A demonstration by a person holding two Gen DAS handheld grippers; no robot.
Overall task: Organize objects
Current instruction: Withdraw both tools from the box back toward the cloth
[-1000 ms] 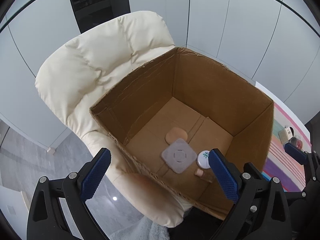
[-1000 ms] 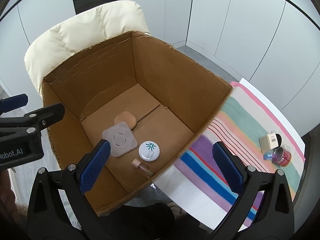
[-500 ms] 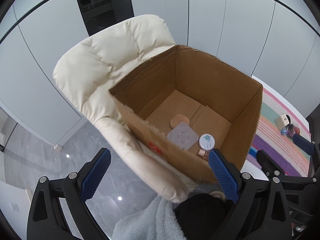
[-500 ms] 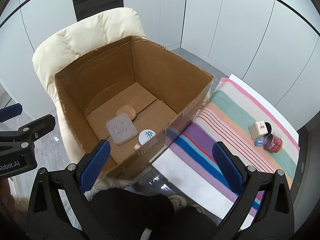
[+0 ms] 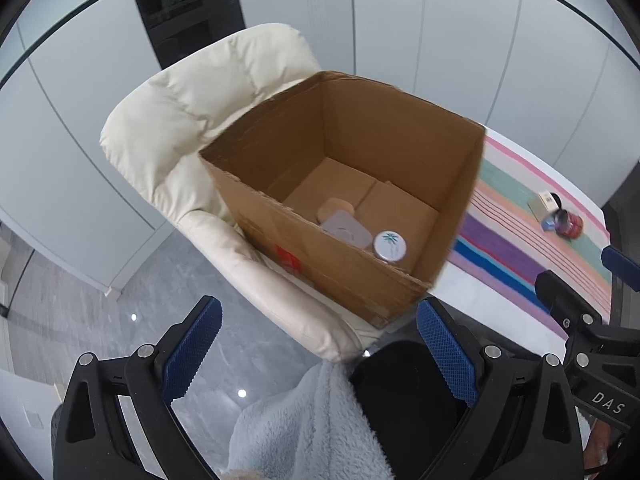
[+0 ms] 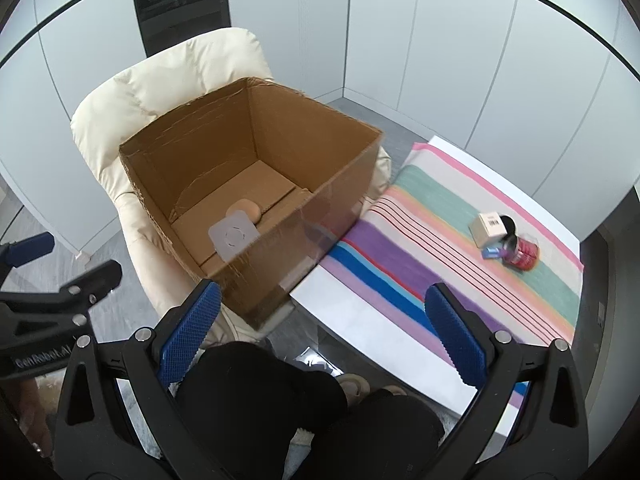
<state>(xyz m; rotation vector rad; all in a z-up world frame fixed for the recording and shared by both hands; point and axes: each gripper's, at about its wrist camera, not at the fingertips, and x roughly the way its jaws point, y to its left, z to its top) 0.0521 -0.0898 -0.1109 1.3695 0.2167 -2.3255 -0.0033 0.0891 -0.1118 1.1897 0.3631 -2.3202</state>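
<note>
On right gripper (image 5: 600, 396) body: "DAS" lettering.

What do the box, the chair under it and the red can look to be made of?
Box: brown corrugated cardboard, matte, with ragged cut rims; a glossy sheen on the near wall suggests clear tape. Chair: cream padded upholstery, quilted and softly puffed, possibly leather-like. Red can: probably metal, judging by its shiny side; too small to be sure.

Open room between both finger pairs; ahead, box (image 6: 280, 248) wall blocks low approach, open top free from above.
</note>
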